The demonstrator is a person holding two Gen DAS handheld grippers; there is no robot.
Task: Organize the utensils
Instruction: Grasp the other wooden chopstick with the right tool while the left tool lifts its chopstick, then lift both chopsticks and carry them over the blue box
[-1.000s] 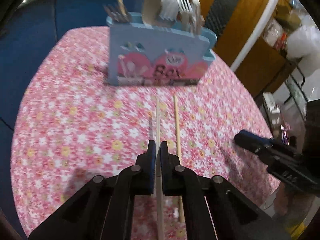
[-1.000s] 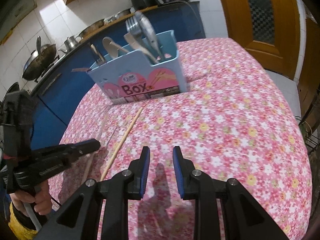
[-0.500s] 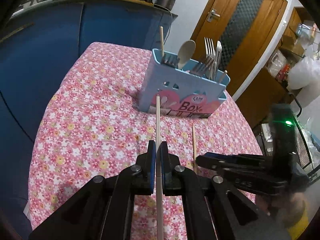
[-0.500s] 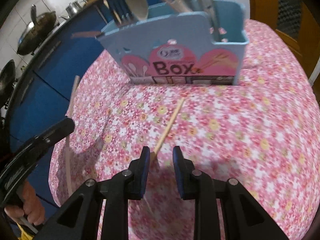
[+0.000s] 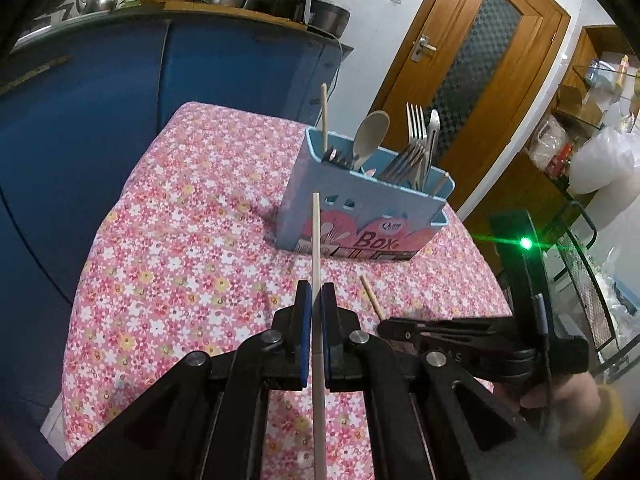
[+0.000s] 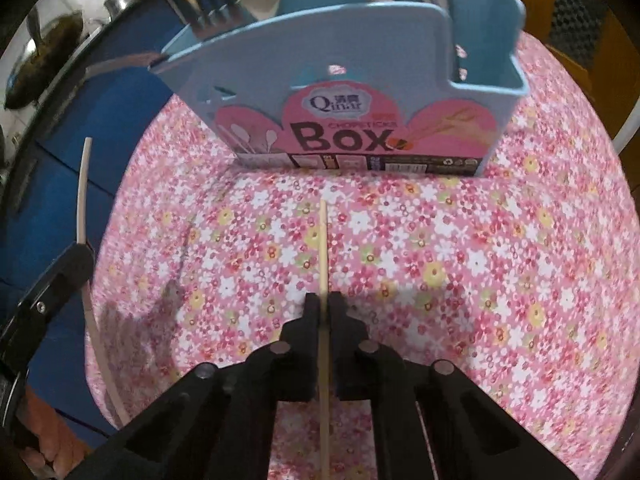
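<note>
A blue chopsticks box [image 5: 362,216] [image 6: 360,92] stands on the floral tablecloth and holds forks, a spoon and a chopstick. My left gripper [image 5: 315,294] is shut on a pale chopstick [image 5: 316,240], lifted above the table and pointing at the box. That chopstick also shows in the right wrist view [image 6: 82,192]. My right gripper [image 6: 324,304] is shut on a second wooden chopstick [image 6: 323,248] that lies low over the cloth, in front of the box. In the left wrist view the right gripper [image 5: 384,325] sits at the chopstick's end [image 5: 370,294].
The table [image 5: 168,216] has a pink floral cloth, with its edges at left and near. Blue cabinets [image 5: 80,120] with pots on top stand behind. A wooden door [image 5: 472,80] is at the back right, and a wire rack [image 5: 592,280] at the right.
My left gripper has lifted its chopstick off the table. My right gripper has moved in over the second chopstick and shut on it.
</note>
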